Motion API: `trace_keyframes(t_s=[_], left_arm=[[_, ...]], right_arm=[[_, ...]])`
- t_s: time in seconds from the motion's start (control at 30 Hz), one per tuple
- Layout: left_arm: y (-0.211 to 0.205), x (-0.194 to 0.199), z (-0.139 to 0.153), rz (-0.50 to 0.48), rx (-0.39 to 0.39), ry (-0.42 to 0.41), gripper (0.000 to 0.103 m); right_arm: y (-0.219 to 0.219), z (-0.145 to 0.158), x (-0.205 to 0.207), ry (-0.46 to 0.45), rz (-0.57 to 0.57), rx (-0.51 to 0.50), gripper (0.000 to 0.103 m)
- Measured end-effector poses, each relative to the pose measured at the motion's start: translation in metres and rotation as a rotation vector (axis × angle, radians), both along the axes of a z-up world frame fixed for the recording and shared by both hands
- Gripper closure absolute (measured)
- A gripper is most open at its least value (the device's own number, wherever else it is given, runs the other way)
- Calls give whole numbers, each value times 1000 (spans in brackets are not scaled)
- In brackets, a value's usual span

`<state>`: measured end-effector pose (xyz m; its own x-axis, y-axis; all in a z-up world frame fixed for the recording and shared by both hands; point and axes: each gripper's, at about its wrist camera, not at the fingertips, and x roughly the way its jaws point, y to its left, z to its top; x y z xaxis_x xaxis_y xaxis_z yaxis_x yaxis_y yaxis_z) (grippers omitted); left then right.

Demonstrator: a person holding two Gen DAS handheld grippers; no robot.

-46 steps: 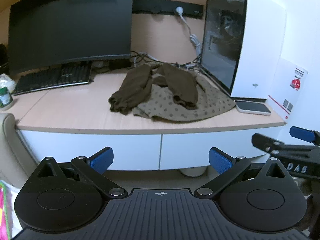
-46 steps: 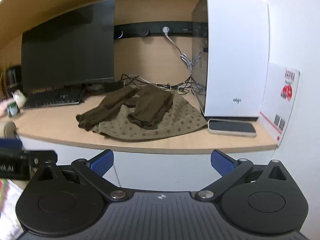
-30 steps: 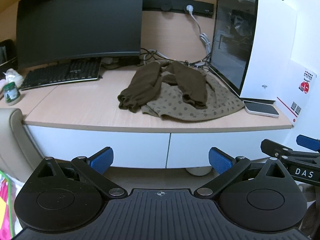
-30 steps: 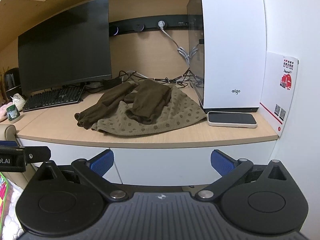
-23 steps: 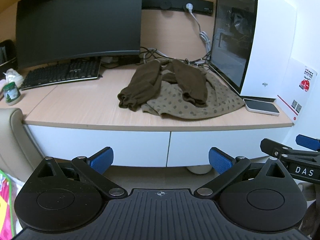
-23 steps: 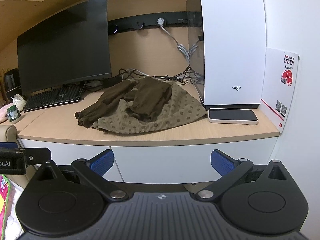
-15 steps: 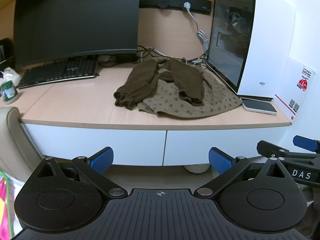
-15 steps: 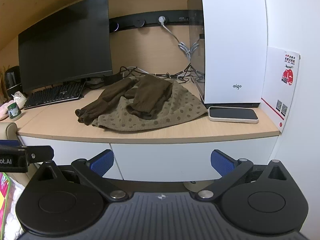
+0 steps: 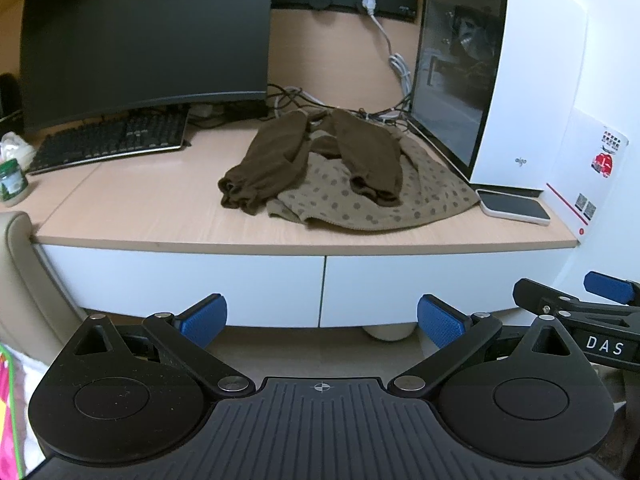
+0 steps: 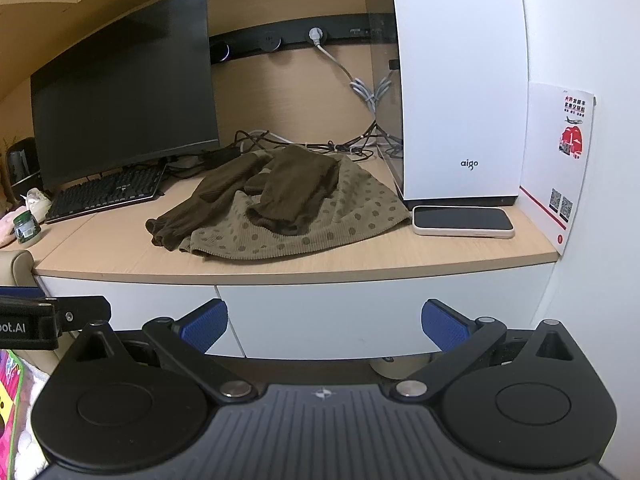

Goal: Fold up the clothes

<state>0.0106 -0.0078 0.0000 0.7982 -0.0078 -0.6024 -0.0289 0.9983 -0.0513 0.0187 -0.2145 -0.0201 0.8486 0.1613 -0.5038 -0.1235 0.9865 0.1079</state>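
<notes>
Both grippers, left gripper (image 9: pixel 322 316) and right gripper (image 10: pixel 323 318), are hanging released below the desk (image 9: pixel 160 216); only the left view is showing inside the computer case (image 9: pixel 452 80) beside the sweater (image 9: pixel 340 176).

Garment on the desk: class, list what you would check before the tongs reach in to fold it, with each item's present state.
1. Left tongs open: ok.
2. Right tongs open: ok.
3. Garment lying flat: not ok, bunched, sleeves piled on top.
4. Phone apart from the fabric: cannot tell, the hem reaches it.
5. Cables free of the garment: cannot tell.
6. Bare desk beside it for spreading: ok.
</notes>
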Motion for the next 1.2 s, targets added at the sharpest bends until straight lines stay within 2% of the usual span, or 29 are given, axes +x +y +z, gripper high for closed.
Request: trace_keyframes(t_s=[0.83, 1.03, 1.2], left_arm=[[6, 23, -9, 8, -12, 43, 0], [17, 49, -8, -5, -18, 60, 0], [29, 89, -4, -18, -69, 82, 0]], right_arm=[[3, -6, 17, 33, -14, -3, 0], [4, -5, 38, 45, -34, -10, 0], [9, 0, 66, 58, -49, -9, 0]])
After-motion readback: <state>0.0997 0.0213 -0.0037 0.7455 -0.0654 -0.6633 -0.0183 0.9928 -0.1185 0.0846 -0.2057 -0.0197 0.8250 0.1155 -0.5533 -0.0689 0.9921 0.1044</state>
